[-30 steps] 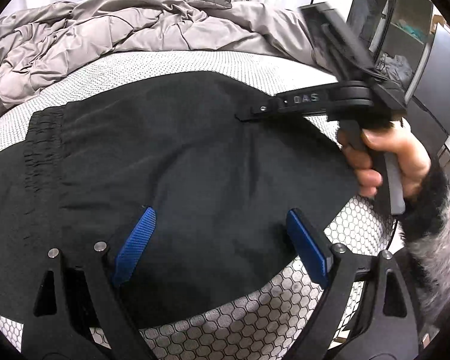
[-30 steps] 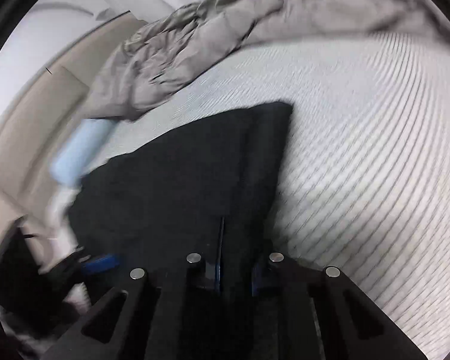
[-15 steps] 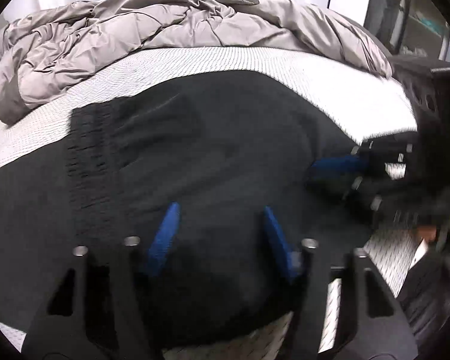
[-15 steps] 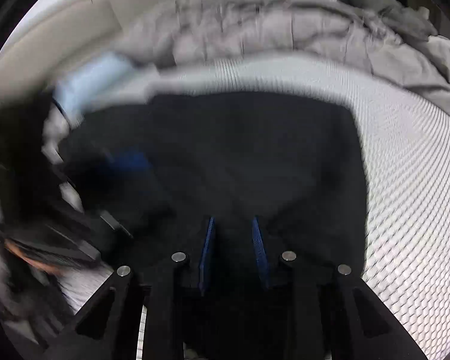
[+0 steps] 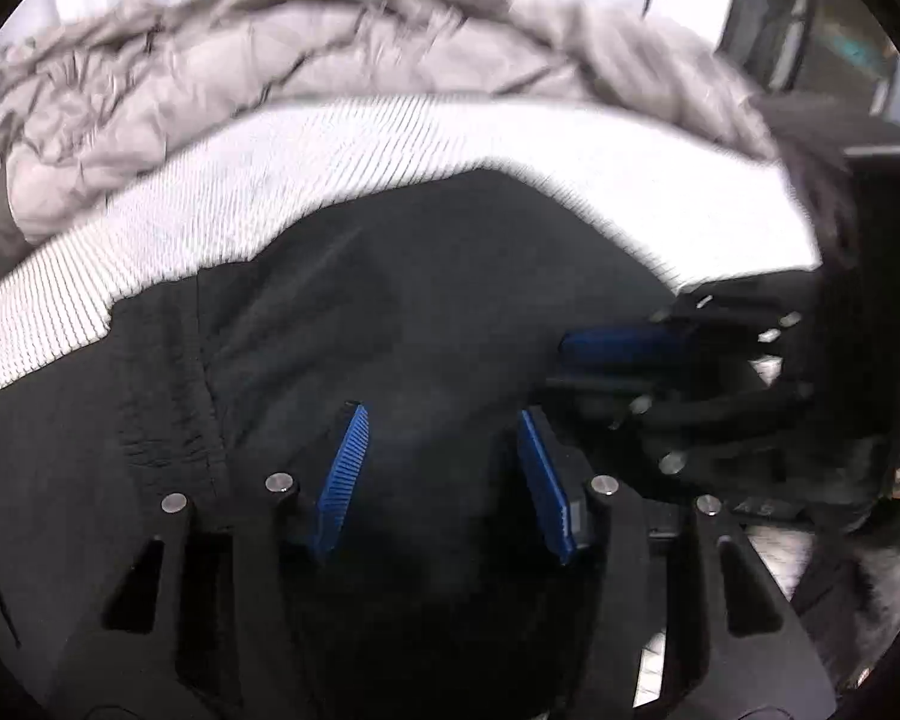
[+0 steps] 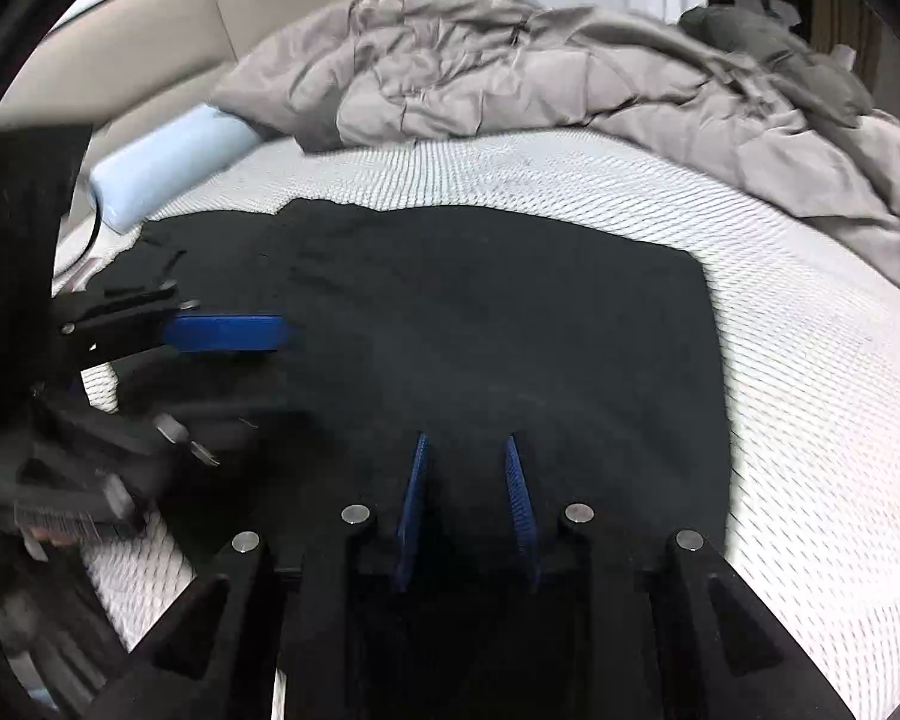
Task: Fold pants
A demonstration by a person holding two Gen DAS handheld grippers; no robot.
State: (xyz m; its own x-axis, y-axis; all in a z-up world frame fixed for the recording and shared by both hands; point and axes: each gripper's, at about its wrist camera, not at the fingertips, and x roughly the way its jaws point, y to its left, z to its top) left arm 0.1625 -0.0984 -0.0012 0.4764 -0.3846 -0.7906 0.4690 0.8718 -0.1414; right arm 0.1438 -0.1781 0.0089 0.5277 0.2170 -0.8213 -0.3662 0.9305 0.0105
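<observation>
Black pants (image 5: 390, 324) lie folded on the white mattress, with the gathered waistband (image 5: 168, 372) at the left in the left wrist view. They also fill the middle of the right wrist view (image 6: 480, 312). My left gripper (image 5: 438, 420) is open just above the near edge of the pants, nothing between its blue pads. My right gripper (image 6: 465, 450) is open with a narrower gap, low over the near edge of the pants. Each gripper shows from the side in the other view: the right one (image 5: 618, 354), the left one (image 6: 228, 333).
A crumpled grey duvet (image 6: 540, 78) is heaped along the far side of the bed. A light blue pillow (image 6: 162, 162) lies at the far left by the beige headboard (image 6: 150, 42). Bare white mattress (image 6: 810, 420) stretches to the right of the pants.
My right gripper has let go of the pants fold, opened and swung round beside the left gripper. My left gripper's jaws have narrowed and it has moved forward over the pants.
</observation>
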